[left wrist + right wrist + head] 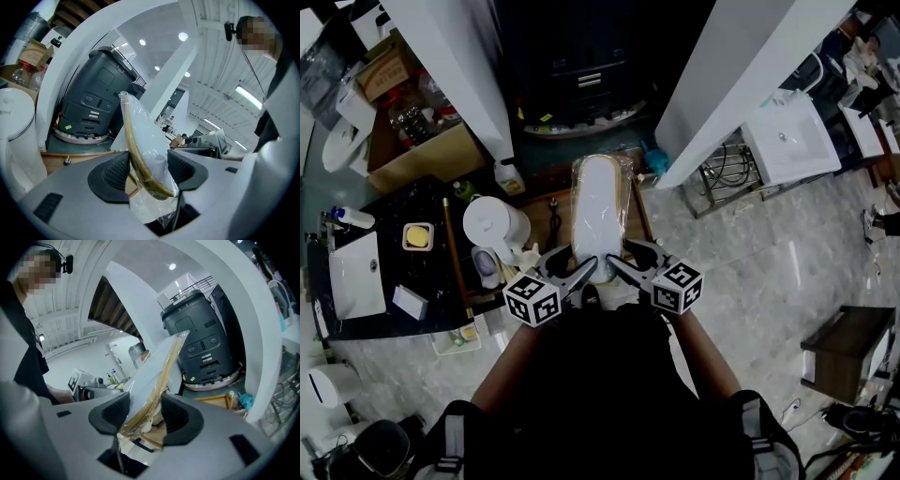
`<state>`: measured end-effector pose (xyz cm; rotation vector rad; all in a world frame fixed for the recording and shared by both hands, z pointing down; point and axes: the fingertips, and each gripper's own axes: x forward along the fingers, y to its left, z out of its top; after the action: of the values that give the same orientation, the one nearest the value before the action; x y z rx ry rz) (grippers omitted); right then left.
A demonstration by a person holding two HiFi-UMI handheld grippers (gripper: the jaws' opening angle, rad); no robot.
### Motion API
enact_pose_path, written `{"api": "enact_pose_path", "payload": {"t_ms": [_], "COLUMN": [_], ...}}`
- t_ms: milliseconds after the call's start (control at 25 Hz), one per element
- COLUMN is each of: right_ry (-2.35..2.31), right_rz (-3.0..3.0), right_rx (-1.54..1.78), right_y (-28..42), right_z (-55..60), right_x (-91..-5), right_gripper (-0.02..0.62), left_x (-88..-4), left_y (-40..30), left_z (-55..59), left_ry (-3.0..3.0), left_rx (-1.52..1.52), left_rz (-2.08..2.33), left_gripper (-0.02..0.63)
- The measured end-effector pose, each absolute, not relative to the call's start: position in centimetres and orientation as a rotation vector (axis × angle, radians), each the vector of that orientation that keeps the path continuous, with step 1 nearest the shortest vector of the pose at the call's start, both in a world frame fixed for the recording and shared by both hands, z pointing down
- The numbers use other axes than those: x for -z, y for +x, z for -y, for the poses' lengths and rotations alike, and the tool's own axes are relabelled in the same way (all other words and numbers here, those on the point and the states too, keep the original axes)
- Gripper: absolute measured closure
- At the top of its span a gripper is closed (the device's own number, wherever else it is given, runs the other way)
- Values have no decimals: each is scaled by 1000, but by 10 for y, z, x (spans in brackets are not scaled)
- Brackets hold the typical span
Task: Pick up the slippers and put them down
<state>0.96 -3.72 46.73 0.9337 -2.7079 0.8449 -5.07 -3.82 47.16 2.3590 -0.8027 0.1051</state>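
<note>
A pair of white slippers (600, 211) with tan sole edges, wrapped in clear plastic, is held out in front of me, toes pointing away. My left gripper (581, 273) and right gripper (620, 266) both clamp its near end from either side. In the left gripper view the slippers (143, 136) stand on edge between the black pads (116, 171), which the left gripper (147, 171) presses on them, loose plastic hanging below. In the right gripper view the slippers (157, 366) fill the gap of the right gripper (145, 416) the same way.
A small wooden table (546, 220) lies under the slippers. A white kettle (495, 225) and a black counter (394, 272) with small items are at the left, with a cardboard box (412, 141) behind. A dark machine (581, 66) stands ahead between white pillars. A white basin (789, 141) is at the right.
</note>
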Motion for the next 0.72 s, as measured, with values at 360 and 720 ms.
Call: {"api": "enact_pose_path", "payload": {"t_ms": [360, 720], "right_ry": [924, 915], "right_rz": [2698, 2689], "right_rx": [-849, -851], "right_y": [8, 8], "right_z": [31, 24], "right_x": [-473, -477], "right_gripper": [379, 379], "left_x": [-478, -481], "left_y": [-52, -52], "left_z": [32, 24], "left_ry": [2351, 2343], "left_rx": [-110, -111], "left_rz": [802, 806], "left_gripper": [350, 350]}}
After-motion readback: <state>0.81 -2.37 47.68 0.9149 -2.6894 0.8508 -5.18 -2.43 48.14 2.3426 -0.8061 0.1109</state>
